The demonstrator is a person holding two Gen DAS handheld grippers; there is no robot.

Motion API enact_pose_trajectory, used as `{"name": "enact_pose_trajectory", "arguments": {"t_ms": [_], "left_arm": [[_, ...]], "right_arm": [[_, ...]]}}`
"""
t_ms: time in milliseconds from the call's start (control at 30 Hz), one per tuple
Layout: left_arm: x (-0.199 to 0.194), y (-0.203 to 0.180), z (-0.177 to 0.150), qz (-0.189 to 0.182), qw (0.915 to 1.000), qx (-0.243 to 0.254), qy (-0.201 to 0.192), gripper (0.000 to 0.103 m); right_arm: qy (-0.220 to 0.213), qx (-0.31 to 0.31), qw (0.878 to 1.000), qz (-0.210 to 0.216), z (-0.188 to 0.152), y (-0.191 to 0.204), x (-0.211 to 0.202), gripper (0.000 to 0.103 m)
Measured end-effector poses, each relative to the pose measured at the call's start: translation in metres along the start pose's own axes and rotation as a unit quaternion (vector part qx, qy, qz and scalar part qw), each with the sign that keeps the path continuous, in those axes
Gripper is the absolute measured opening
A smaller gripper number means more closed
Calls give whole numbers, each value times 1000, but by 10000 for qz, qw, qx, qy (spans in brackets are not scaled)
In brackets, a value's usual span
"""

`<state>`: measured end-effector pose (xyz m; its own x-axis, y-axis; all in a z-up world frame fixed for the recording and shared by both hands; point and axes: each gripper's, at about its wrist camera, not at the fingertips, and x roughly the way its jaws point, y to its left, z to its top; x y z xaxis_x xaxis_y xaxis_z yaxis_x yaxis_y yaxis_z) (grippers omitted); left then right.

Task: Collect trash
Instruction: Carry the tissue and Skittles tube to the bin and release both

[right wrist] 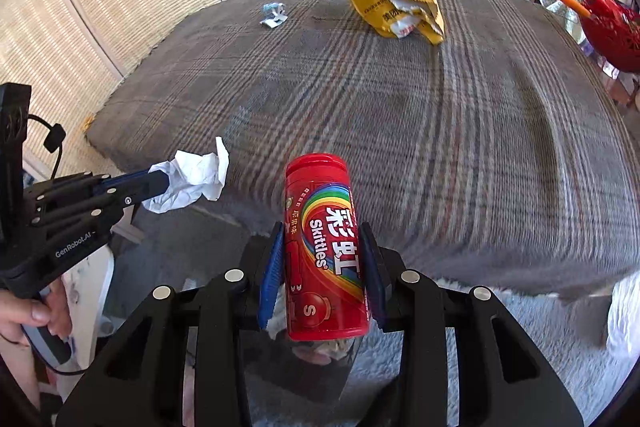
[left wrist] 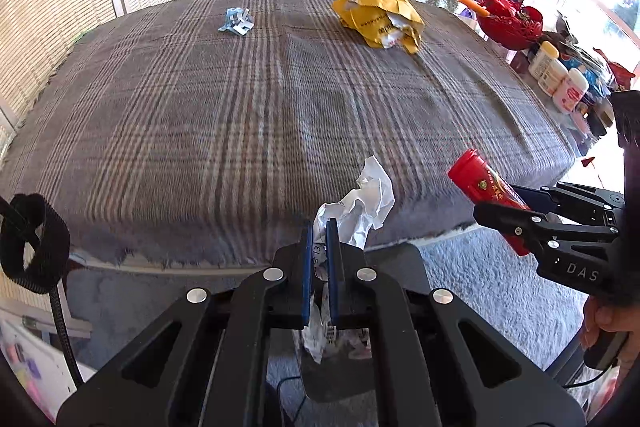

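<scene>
Transport step in hand, judging by both loads held clear of the grey plaid blanket (left wrist: 260, 99). Left gripper (left wrist: 320, 247) clamped on crumpled white paper (left wrist: 360, 203); right gripper (right wrist: 322, 267) clamped on red cylindrical Skittles tube (right wrist: 320, 247). Next: locate bin (not in view), release. Remaining on blanket: torn yellow paper bag (left wrist: 378, 17), small blue-white scrap (left wrist: 237, 22).

Left tool (left wrist: 320, 239): black frame, blue pads, silver screws; right tool (right wrist: 322, 267) same, "DAS" lettering.

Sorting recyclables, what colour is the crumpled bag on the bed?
Yellow, with white showing inside: the crumpled bag shows best in the right wrist view.
</scene>
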<state>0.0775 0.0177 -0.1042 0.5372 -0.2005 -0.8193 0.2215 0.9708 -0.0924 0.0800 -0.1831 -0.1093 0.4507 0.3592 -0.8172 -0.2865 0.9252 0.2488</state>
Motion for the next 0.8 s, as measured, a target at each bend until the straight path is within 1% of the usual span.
{"name": "enact_pose_trajectory", "arguments": {"t_ms": [200, 367, 500, 800], "left_arm": [[-4, -7, -36, 139, 9999, 31, -61, 5], [11, 1, -60, 110, 9997, -66, 204, 5], [33, 5, -72, -13, 9989, -182, 423, 5], [76, 5, -90, -69, 9967, -432, 680, 5]], "right_arm": [[110, -45, 9999, 59, -38, 2, 0, 38], [300, -31, 9995, 46, -63, 0, 14, 38], [451, 20, 9990, 43, -72, -5, 32, 38], [648, 200, 9977, -46, -88, -9, 65, 38]]}}
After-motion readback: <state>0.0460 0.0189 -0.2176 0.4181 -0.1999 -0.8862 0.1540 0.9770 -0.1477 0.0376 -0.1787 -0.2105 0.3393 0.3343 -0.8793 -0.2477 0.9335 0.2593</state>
